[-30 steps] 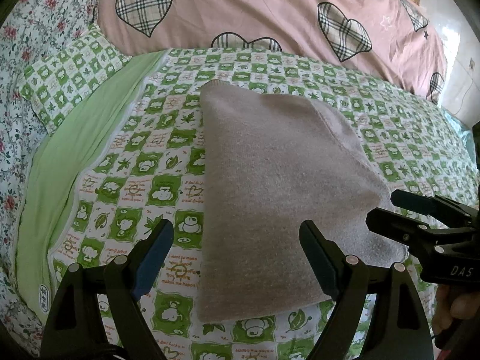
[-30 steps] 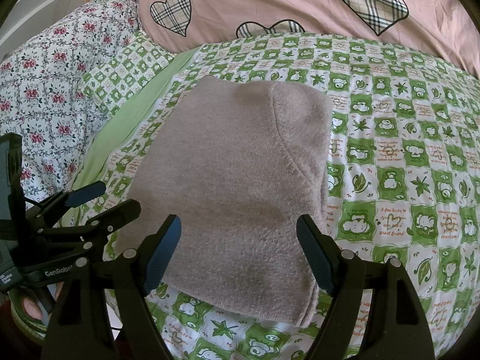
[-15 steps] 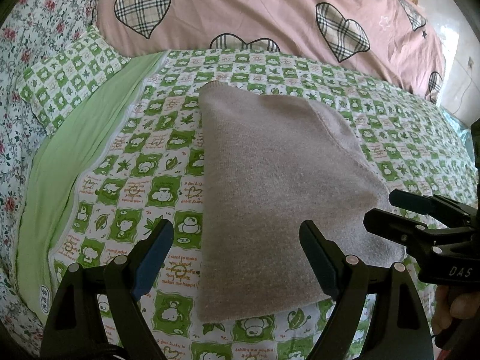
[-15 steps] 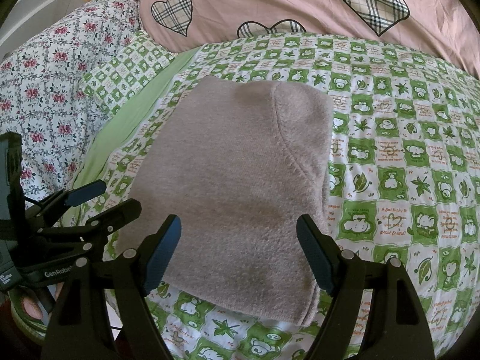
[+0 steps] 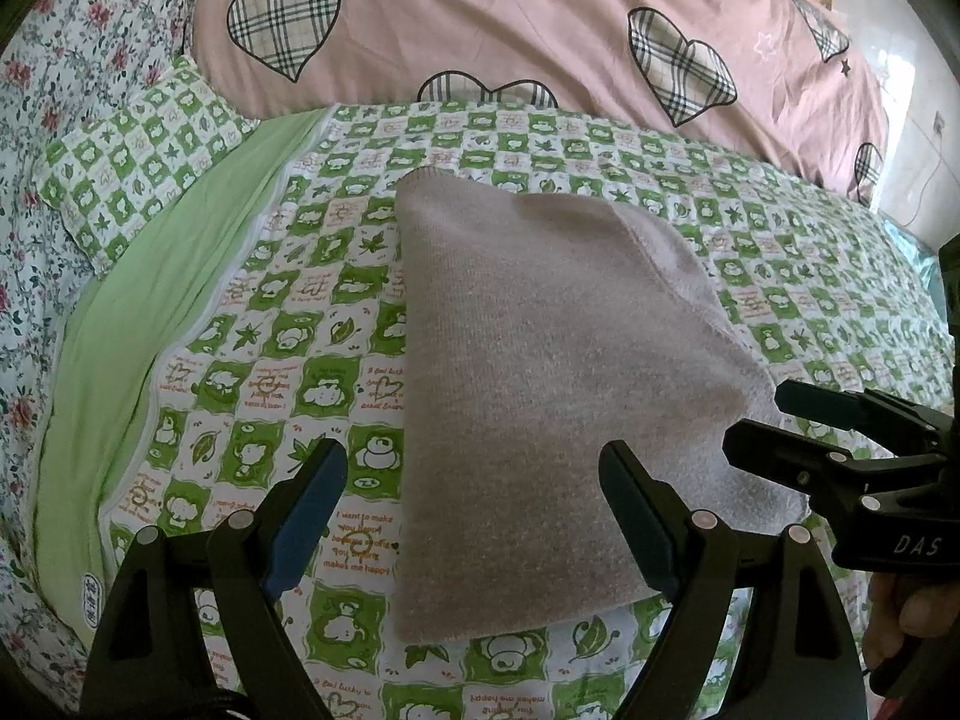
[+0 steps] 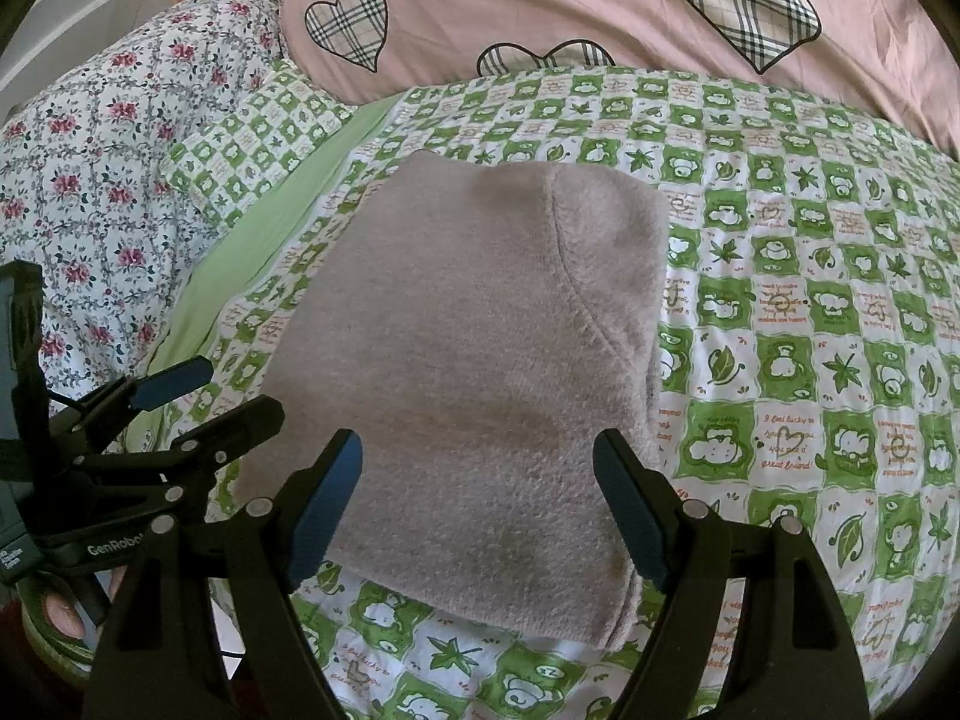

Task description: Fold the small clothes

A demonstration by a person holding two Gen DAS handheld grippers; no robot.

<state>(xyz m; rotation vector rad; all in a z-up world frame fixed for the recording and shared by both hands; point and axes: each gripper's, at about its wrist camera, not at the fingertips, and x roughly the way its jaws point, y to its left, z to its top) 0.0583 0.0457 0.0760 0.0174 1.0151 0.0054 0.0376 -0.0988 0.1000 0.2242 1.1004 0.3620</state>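
Bedding fills both views: a flowered pillow (image 6: 90,180) at far left, then a green checked sheet (image 5: 252,372), with a pink heart quilt (image 5: 540,30) behind. On the sheet lies the grey garment (image 5: 540,372), flat and apparently already folded into a neat block. Left gripper (image 5: 474,510) hovers at its near left edge, jaws apart, holding nothing. Right gripper (image 6: 477,504) hovers over its near right part, likewise apart and empty. Folding looks finished or paused; next would likely be a final fold or setting it aside.

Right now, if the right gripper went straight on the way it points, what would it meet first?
Most likely the folded grey-pink garment: the right gripper is open, aimed down at its near part, though depth is unclear.
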